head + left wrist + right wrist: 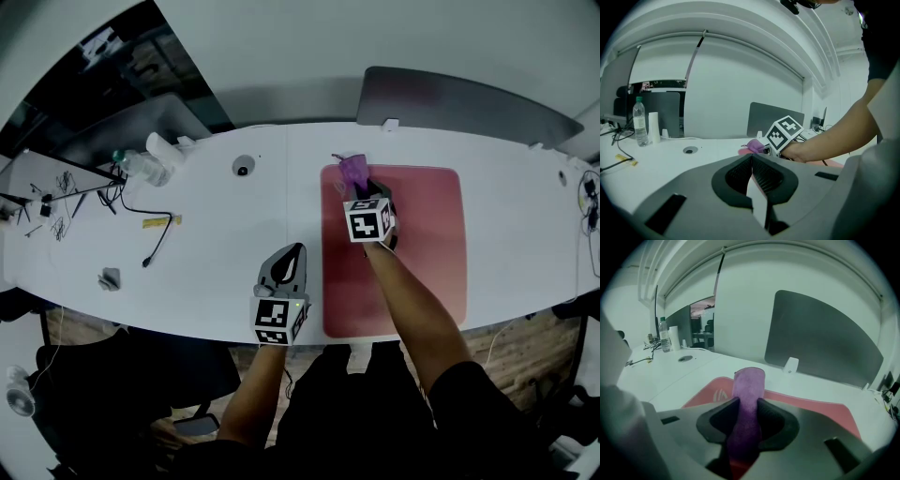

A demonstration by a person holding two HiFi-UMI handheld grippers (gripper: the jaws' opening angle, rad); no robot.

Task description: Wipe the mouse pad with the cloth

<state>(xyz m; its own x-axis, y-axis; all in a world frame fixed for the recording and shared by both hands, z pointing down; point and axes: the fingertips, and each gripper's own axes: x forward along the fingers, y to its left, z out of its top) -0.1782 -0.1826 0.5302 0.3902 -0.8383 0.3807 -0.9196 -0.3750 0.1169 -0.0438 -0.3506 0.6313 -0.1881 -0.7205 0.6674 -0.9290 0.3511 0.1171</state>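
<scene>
**While cloth is clamped at the pad's far-left corner: wipe step in hand**

As I read both gripper views, my right gripper (746,404) has its jaws closed tight on the purple cloth (749,380), a fold of it standing up past the tips. From the head view, cloth (352,169) and right gripper (359,185) sit over the far-left corner of the red mouse pad (422,253), close to its top edge. I cannot tell whether the cloth is pressed flat on the surface.

My left gripper (752,159) has its jaws drawn together on nothing. It hangs over the white table (216,272) just beside the pad's near-left edge, clear of it.

Judgement: wiping under way, most of the pad not yet covered. Next move calls for dragging the cloth down and across in overlapping passes with steady downward pressure. The pad could slide, so the left gripper may need to pin its edge.
</scene>
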